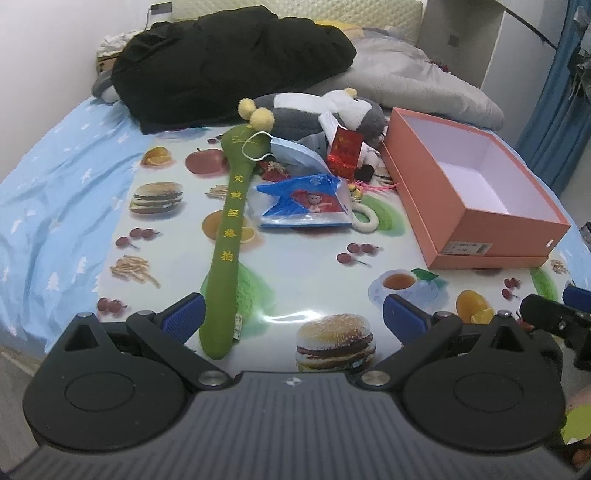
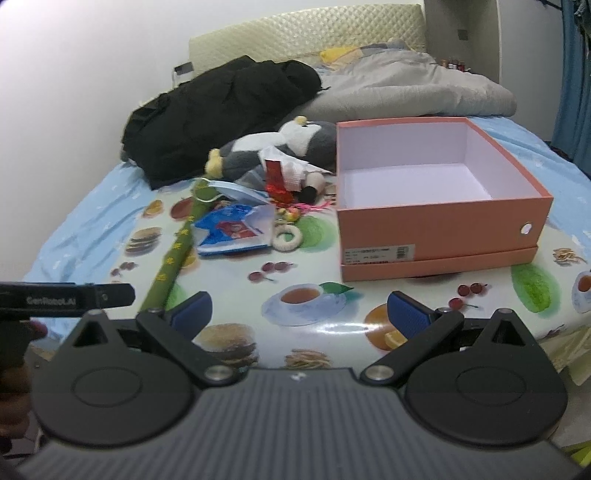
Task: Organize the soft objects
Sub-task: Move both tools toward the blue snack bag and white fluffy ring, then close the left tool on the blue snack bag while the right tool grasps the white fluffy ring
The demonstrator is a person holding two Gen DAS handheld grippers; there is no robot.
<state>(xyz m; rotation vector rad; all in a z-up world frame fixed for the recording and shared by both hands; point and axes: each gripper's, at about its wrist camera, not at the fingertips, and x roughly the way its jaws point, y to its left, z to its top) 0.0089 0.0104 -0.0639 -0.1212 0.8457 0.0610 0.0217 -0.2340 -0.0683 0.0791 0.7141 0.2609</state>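
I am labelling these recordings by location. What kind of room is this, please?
Most likely a bedroom: a padded headboard, a grey quilt and a blue bedsheet, with a food-print plastic cloth spread over the bed.

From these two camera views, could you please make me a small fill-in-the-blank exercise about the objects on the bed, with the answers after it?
1. The pink box has nothing inside; it is ____.
2. The long padded stick with yellow embroidered characters is ____ in colour.
3. The blue face mask has one ear loop lying over the ____ end of the stick.
4. The left gripper and the right gripper both have their jaws ____.

Missing words: empty; green; far; open
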